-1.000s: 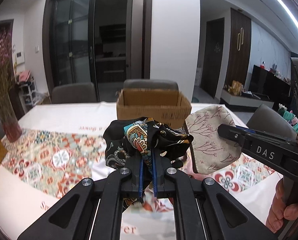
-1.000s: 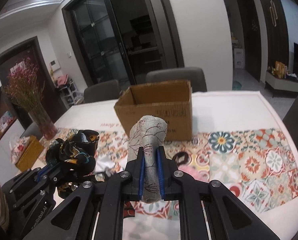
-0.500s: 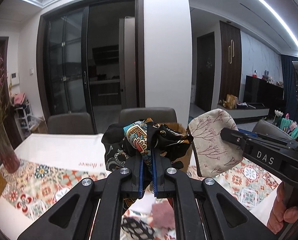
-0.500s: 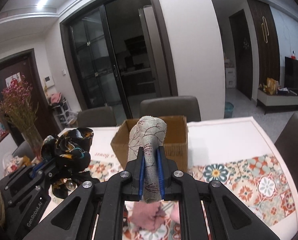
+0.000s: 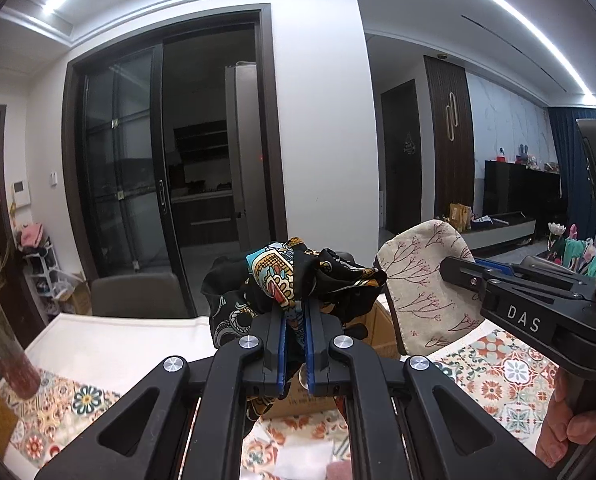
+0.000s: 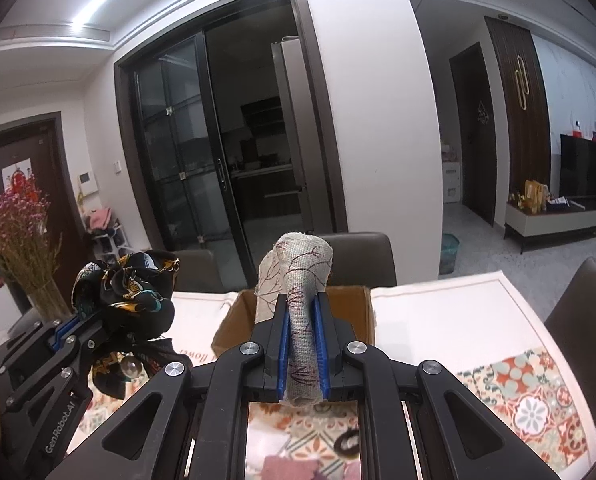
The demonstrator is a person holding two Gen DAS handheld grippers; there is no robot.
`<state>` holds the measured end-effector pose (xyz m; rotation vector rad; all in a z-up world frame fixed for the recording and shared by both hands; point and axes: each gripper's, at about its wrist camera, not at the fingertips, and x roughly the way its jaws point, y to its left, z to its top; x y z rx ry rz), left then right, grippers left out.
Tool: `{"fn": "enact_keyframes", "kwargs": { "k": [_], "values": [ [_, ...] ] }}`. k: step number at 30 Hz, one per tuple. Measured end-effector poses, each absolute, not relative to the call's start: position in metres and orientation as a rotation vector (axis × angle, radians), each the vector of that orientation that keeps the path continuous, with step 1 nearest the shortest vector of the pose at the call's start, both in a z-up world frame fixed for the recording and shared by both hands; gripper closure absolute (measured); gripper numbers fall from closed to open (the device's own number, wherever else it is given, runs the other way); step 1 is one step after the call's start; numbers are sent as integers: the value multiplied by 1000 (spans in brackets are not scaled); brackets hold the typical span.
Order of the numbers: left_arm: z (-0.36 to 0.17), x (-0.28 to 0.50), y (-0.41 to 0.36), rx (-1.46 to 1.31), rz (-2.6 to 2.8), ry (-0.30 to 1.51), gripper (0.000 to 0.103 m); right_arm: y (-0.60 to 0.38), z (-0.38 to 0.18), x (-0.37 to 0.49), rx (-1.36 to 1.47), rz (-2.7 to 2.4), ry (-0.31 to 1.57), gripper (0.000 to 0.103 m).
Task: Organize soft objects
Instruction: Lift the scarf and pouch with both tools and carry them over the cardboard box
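My left gripper [image 5: 293, 312] is shut on a black patterned scarf [image 5: 293, 276], bunched above the blue pads and held up over the table. My right gripper [image 6: 301, 312] is shut on a beige cloth pouch [image 6: 298, 264] printed with red twigs; the pouch stands up between the pads. In the left wrist view the pouch [image 5: 422, 280] and the right gripper [image 5: 450, 270] show at the right. In the right wrist view the scarf [image 6: 125, 292] and the left gripper [image 6: 77, 326] sit at the left. An open cardboard box [image 6: 362, 300] stands just beyond and below both grippers.
The table carries a white cloth with a floral tiled runner [image 6: 530, 392]. A vase of pink dried flowers [image 6: 21, 240] stands at the left. Grey chairs [image 6: 362, 256] line the far side. Pink cloth [image 6: 293, 468] and a dark hair tie [image 6: 348, 442] lie on the table below.
Both grippers have risen with their cloths and tipped up toward level, so the box and table sank low in both views. Both grips stayed the same.
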<state>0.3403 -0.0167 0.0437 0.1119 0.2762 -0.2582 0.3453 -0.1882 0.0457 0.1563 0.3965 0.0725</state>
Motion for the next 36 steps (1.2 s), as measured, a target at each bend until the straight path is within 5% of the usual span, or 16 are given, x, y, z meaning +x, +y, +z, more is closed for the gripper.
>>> {"fn": "enact_keyframes", "kwargs": {
  "k": [23,36],
  "values": [
    [37,479,-38,87,-372,333,94,-197,47,439,89,37,396,90],
    [-16,545,-62,90,-417,548,94,-206,0,497,80,33,560,90]
  ]
}}
